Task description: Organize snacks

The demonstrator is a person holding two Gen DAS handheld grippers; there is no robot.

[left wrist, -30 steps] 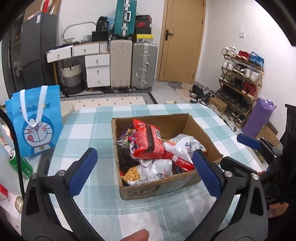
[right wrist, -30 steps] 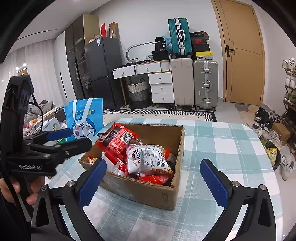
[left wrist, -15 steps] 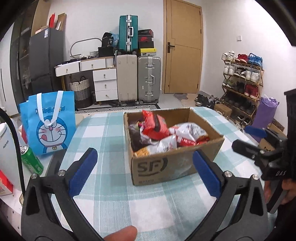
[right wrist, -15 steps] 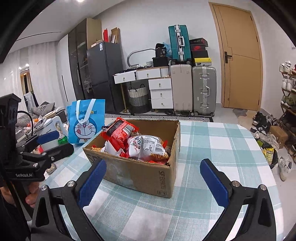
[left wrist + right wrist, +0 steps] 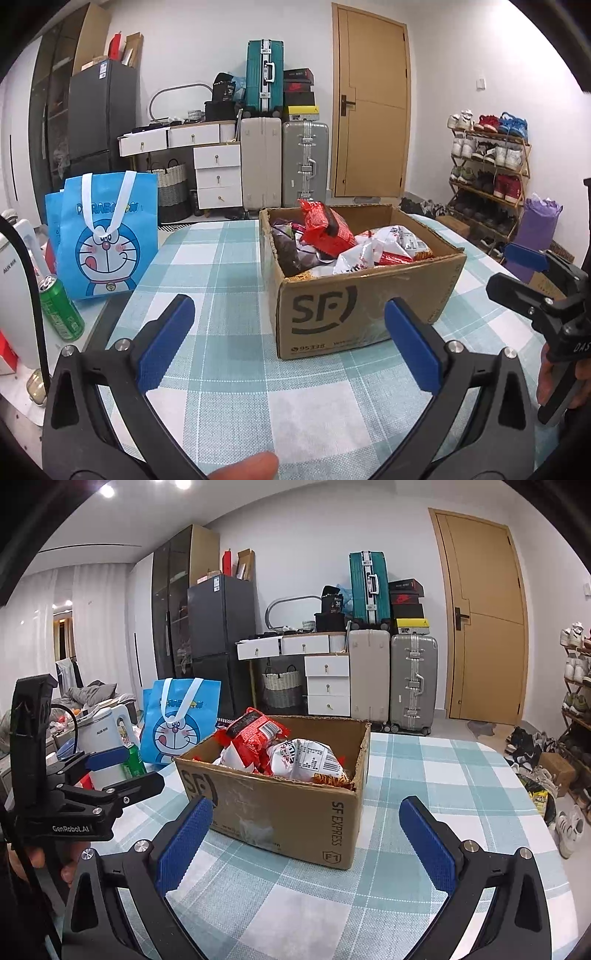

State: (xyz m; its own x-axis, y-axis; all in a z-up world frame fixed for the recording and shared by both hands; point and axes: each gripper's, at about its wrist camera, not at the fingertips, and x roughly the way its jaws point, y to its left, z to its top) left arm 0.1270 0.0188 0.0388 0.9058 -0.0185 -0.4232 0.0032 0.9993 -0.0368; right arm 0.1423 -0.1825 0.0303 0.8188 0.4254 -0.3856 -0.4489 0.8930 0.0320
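Observation:
An open cardboard box marked SF stands on the checked tablecloth, filled with snack packets. A red packet sticks up at the back and white packets lie beside it. The box also shows in the right wrist view, with the red packet and a white packet. My left gripper is open and empty, low in front of the box. My right gripper is open and empty, near the box's front corner.
A blue Doraemon bag stands at the table's left, with a green can and a white kettle beside it. Suitcases, drawers and a shoe rack stand behind the table.
Both grippers have dropped lower and drawn back from the box, so I now see its front side instead of looking down into it. Both jaws stay open.

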